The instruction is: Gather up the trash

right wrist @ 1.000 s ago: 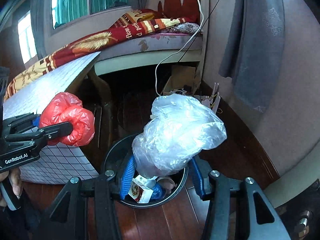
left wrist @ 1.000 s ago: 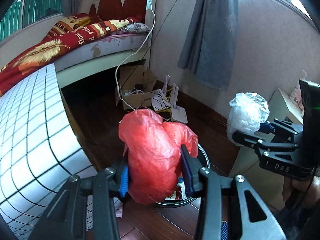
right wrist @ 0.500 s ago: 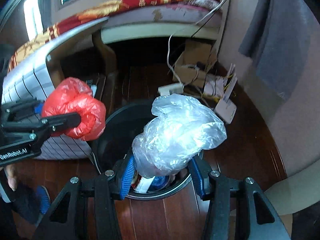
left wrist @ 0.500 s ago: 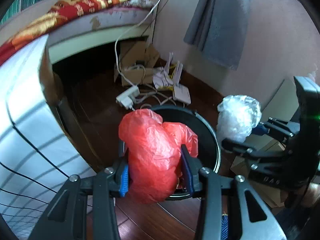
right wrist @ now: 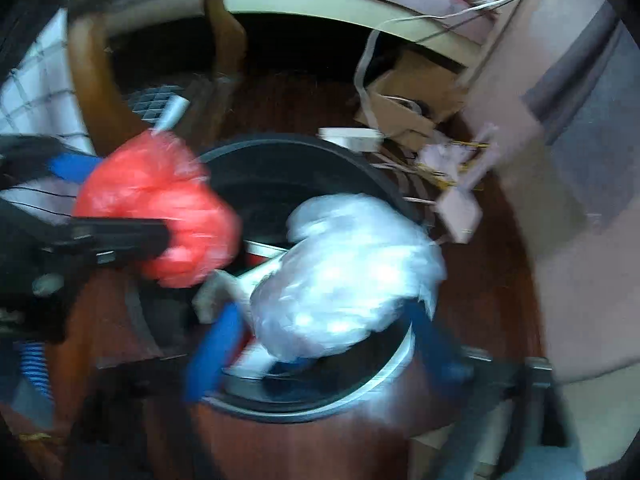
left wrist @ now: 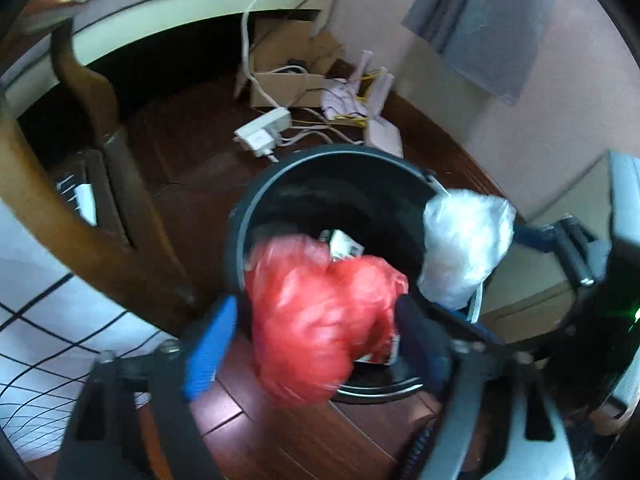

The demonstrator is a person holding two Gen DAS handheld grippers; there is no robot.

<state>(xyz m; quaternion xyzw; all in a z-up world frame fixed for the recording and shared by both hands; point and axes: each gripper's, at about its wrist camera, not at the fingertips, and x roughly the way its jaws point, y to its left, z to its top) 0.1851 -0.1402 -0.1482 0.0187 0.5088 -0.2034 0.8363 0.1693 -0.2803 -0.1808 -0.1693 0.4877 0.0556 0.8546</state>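
A crumpled red plastic bag point(left wrist: 316, 320) hangs blurred over the near rim of the black trash bin point(left wrist: 280, 168). It sits between the jaws of my left gripper point(left wrist: 312, 344), which are opening, and the blue pads stand off its sides. A clear plastic bag point(right wrist: 348, 280) hovers over the same bin point(right wrist: 280, 144) between the opening jaws of my right gripper point(right wrist: 324, 348), whose pads are also spread away from it. Each view shows the other bag too: the clear bag point(left wrist: 464, 248) and the red bag point(right wrist: 160, 208). Cartons and scraps lie in the bin.
A curved wooden table leg point(left wrist: 92, 208) stands left of the bin, under a white gridded cloth point(left wrist: 40, 320). Behind the bin lie a white power strip point(left wrist: 264, 132), cables, a router point(left wrist: 384, 136) and a cardboard box point(left wrist: 288, 84). A grey curtain point(left wrist: 492, 20) hangs on the wall.
Both grippers have sunk and tipped down toward the bin. Their jaws, shut on the bags before, have spread, and both bags now sit loose and blurred over the bin's mouth.
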